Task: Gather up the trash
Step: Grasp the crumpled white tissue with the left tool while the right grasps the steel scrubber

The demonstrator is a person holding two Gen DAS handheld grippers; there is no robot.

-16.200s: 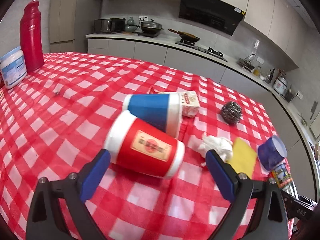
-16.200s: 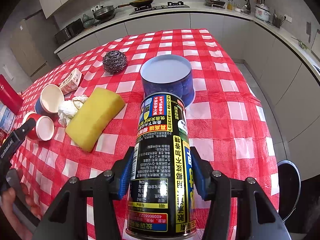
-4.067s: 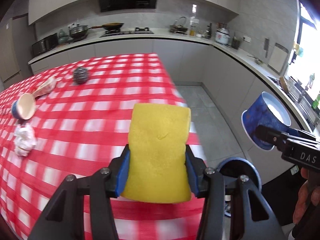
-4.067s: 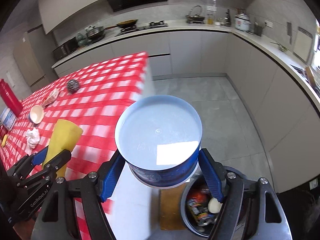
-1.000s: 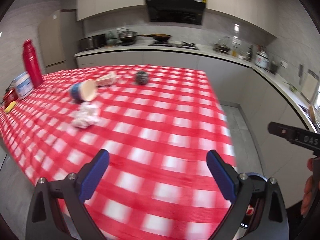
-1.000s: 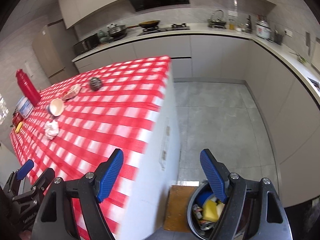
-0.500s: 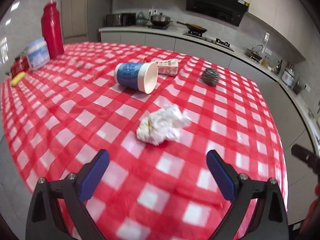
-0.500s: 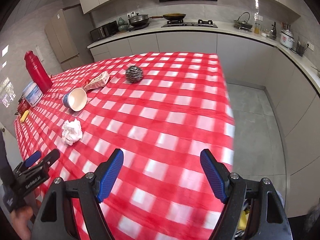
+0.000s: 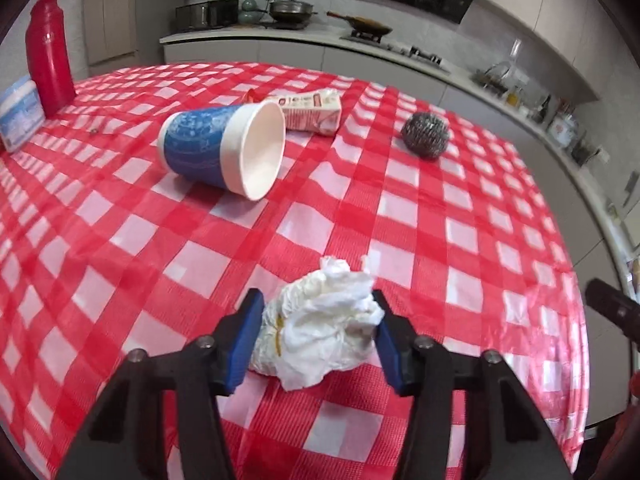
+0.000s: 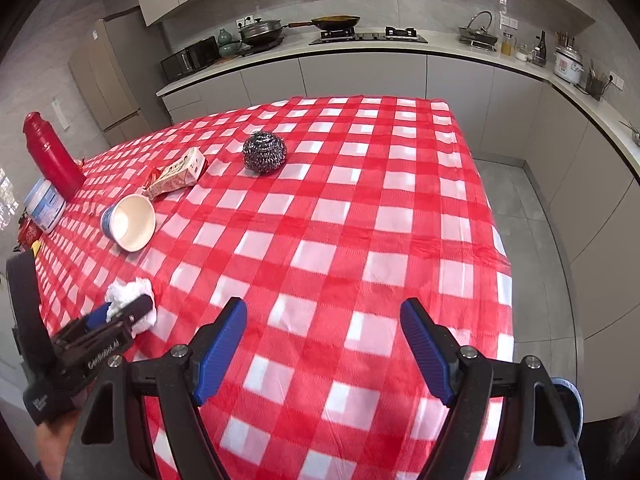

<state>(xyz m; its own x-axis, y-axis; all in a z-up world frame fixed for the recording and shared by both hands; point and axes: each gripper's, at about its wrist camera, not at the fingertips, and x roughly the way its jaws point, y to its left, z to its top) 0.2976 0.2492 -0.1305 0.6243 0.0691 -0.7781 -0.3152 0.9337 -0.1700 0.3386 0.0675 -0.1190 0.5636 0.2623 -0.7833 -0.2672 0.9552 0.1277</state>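
My left claw brackets the crumpled tissue near the worktop's near edge; pads flank it, firm grip unconfirmed. Right claw released, empty, farther off. Cup and carton lie beyond, toward the far edge.

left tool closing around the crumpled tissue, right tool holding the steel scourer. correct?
Not quite. The right tool is open and empty in the right wrist view; the steel scourer sits far across the table. The left tool does flank the crumpled tissue.
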